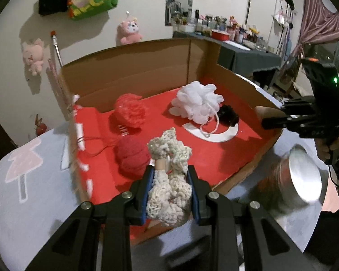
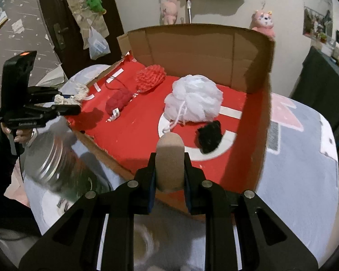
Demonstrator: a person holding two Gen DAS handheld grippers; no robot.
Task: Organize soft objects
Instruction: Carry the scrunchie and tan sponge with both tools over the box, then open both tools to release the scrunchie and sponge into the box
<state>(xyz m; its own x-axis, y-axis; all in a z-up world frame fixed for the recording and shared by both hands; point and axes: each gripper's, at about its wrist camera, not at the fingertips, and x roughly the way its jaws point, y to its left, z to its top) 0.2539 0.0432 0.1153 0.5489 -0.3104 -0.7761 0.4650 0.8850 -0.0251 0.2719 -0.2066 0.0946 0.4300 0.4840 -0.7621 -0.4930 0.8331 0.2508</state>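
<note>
Two soft items ride above the cardboard tray (image 1: pixel 237 76), apparently bound for it: your left gripper (image 1: pixel 170 192) clamps a cream crocheted piece (image 1: pixel 169 180), your right gripper (image 2: pixel 169 169) pinches a tan sponge (image 2: pixel 170 160).

From my left hand-held gripper (image 1: pixel 169 194), a crocheted piece (image 1: pixel 169 180) sits clamped between the jaws, over the near edge of the cardboard box (image 1: pixel 147 67) on the worktop (image 1: pixel 34 180). In the box I see a yarn ball (image 1: pixel 131 158) nearest, a knitted piece (image 1: pixel 128 110) behind it, a mesh pouf (image 1: pixel 196 103) to the right and a dark soft item (image 1: pixel 229 115) just right of the pouf. My right hand-held gripper (image 2: pixel 169 169) pinches a sponge (image 2: pixel 169 164) above the box's near wall. A metal tin (image 1: pixel 305 176) lies on its side outside the box, between my grippers.
</note>
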